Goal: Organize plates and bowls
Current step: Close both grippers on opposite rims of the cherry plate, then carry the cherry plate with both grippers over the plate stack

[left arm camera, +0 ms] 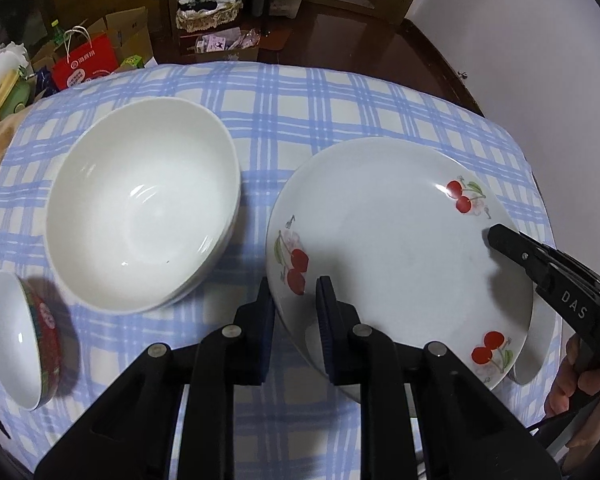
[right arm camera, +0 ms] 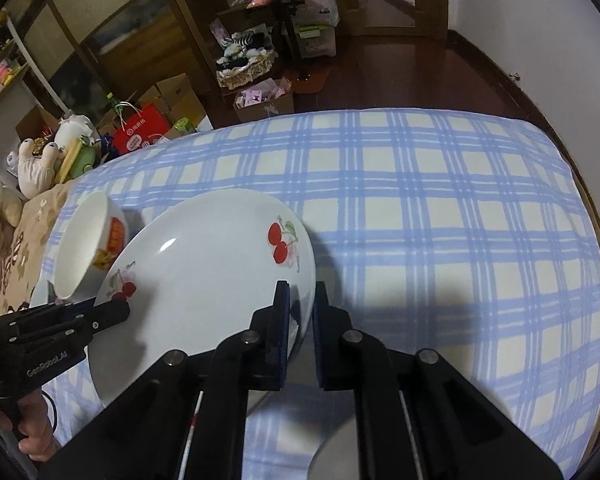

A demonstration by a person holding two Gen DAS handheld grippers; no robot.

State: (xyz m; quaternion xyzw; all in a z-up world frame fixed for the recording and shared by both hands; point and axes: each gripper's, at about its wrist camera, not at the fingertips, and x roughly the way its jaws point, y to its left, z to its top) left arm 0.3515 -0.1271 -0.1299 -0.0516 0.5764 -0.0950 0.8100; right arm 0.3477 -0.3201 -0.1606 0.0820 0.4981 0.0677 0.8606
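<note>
A: Where is the cherry plate found?

B: It is held tilted above the blue checked cloth, one edge lifted. It is pinched on two opposite sides of its rim.

A: State of the left gripper?

B: Its jaws are closed onto the plate's rim, beside a cherry print; the rim is seen between the two dark pads. From the right wrist view the same gripper is seen entering at the lower left, its tip laid on the plate.

A: And the right gripper?

B: Nearly closed, the plate's near edge clamped between its pads. In the left wrist view its tip is seen on the far right rim, with a hand noted below it on the handle.

A: Other crockery?

B: A large white bowl is set on the cloth just left of the plate; whether they touch cannot be told. A small bowl with a red patterned outside lies tipped on its side at the lower left, well apart from the plate. In the right wrist view a bowl with an orange pattern is seen behind the plate's left edge.

A: Under the plate?

B: A white rim of another dish is partly visible at its lower right; more cannot be told
</note>
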